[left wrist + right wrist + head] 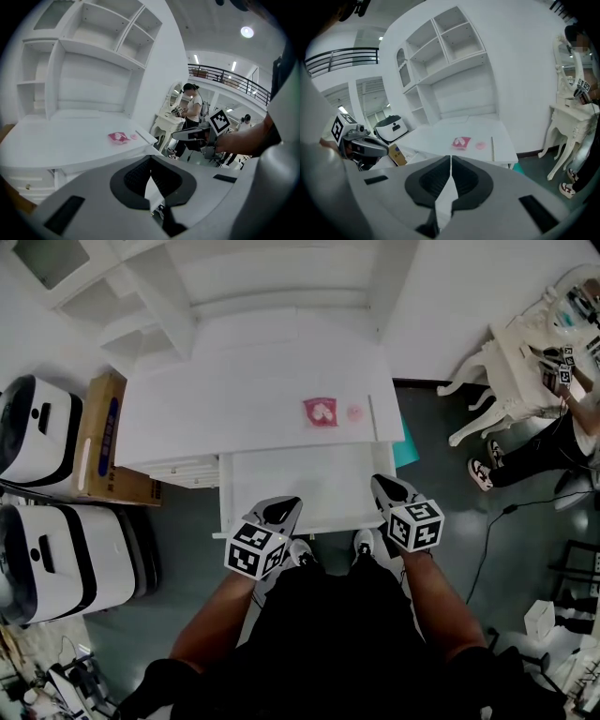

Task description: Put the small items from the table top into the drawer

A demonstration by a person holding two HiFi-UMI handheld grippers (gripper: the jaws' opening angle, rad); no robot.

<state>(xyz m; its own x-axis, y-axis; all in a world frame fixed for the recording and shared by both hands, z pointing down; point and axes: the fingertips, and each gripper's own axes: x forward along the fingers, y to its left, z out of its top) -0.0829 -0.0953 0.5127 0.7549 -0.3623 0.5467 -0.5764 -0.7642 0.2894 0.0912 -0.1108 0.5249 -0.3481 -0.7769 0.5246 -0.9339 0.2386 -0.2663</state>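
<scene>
Both grippers wait at the front of the open drawer [300, 486], the left gripper [279, 510] at its near-left corner and the right gripper [388, 487] at its near-right corner, each with jaws together on nothing. Behind the drawer's right half, on the worktop [216, 399], lie a pink packet [320, 412] and, just beside it, a small pink round item [354, 412]. Both lie flat, so a shallow pinch would likely skid them across the worktop rather than lift them.

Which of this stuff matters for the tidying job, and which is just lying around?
Job: pink packet, small pink round item, open drawer, left gripper, right gripper.
Lying about: cardboard box, white chair, white appliances.
</scene>
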